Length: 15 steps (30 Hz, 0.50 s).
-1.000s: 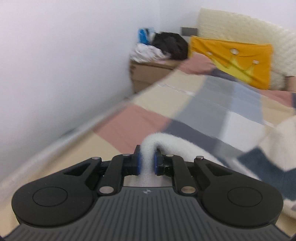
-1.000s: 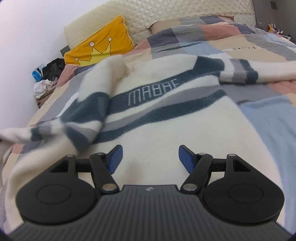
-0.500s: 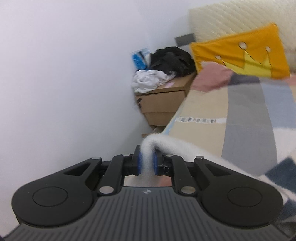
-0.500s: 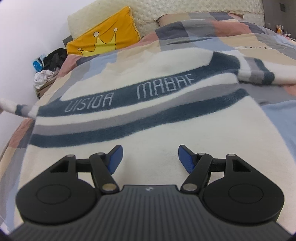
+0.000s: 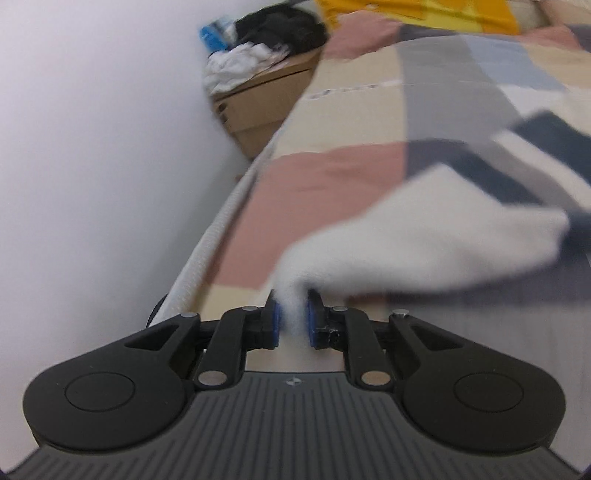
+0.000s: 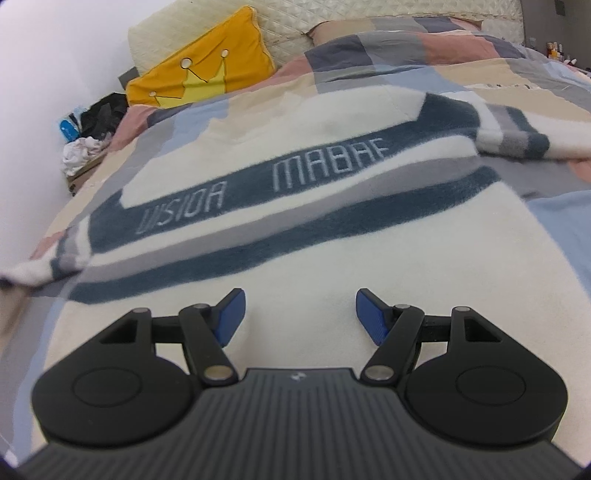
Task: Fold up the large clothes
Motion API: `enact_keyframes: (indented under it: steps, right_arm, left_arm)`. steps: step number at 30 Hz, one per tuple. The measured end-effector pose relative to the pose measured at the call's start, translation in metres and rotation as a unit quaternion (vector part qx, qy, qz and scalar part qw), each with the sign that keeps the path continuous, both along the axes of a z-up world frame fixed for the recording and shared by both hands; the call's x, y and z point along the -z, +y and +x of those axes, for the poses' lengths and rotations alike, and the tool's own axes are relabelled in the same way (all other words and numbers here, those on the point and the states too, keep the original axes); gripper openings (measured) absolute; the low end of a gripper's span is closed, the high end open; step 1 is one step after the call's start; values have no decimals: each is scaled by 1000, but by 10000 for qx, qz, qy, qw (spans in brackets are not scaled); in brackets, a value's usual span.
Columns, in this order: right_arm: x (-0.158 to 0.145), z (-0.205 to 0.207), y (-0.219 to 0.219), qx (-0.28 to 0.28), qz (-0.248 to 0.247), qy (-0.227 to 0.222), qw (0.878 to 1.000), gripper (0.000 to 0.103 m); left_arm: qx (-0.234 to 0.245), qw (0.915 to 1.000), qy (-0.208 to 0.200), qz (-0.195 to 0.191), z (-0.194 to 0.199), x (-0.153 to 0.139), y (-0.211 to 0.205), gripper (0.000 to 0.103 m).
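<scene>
A cream sweater with dark blue and grey bands and pale lettering lies spread on the patchwork bedspread. Its left sleeve runs out toward the bed's left edge, where my left gripper is shut on the cuff, low over the bedspread. My right gripper hovers open over the sweater's lower body, with only flat fabric beneath the blue pads. The right sleeve lies bunched at the far right.
A white wall runs close along the bed's left edge. A cardboard box with piled clothes stands at the bed's far left corner. A yellow crown pillow leans on the quilted headboard.
My left gripper has swung out to the left and come down toward the bedspread with the cuff, drawing the sleeve off the sweater's chest and out flat. The right gripper has barely moved.
</scene>
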State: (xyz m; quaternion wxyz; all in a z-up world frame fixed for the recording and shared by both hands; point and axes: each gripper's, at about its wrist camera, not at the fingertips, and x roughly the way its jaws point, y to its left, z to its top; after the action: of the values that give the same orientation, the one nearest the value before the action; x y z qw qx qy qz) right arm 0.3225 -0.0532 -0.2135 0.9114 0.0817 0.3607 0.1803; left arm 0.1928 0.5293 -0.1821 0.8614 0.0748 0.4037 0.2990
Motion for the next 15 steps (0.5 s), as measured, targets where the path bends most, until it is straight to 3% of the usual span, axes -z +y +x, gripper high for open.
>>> enact_keyframes:
  steps: [4,6,10,11,13,15]
  right_arm:
    - [-3,-8,9,-137,-137,-106,9998,69]
    - [-3,-10,12,-164,-202,-127,9996,69]
    - [0,-12,14,-135,-359,-117,9992,69]
    - [0,-12,13,-126,-378,-114,9991,69]
    - [0,-13,13,-117,-371,-104,9992,69]
    - [-2,-15,13,-138,-354,-112,9992,69]
  left_arm:
    - [53,9998,-124,-139,-20,-4,-7,22]
    - [40,9992,-177,-351,-30,-10,-10,41]
    - [-121,9928,-455,-1103,-62,-28,-11,60]
    - [-200,9891,-564,-1348,-72,-34,-8,68]
    - [-417,9769,-903,-1891,-98,-42,-1,71]
    - [-720,9569,-1335,-2476,-126,-46,11,71]
